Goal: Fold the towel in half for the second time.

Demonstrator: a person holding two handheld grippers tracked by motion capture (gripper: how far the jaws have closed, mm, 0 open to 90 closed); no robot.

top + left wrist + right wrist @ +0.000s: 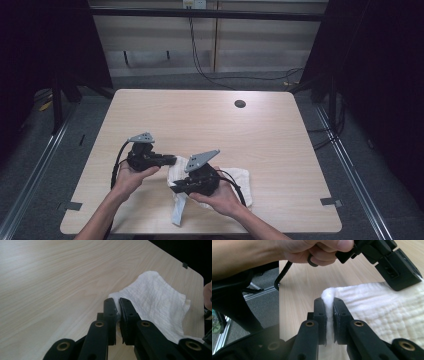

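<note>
Both grips made: left gripper [117, 307] and right gripper [329, 305] fingers pinching white towel [235, 180] edges on counter [200, 120]. Folding pending, likely.

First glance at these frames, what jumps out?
The white crinkled cloth lying at the near edge of the pale wooden table, between the two hands. Both black handheld grippers are clamped on it: the left gripper pinches an edge of the cloth, and the right gripper has a fold of it squeezed between its jaws. Farther back, a small dark round hole marks the tabletop.
</note>
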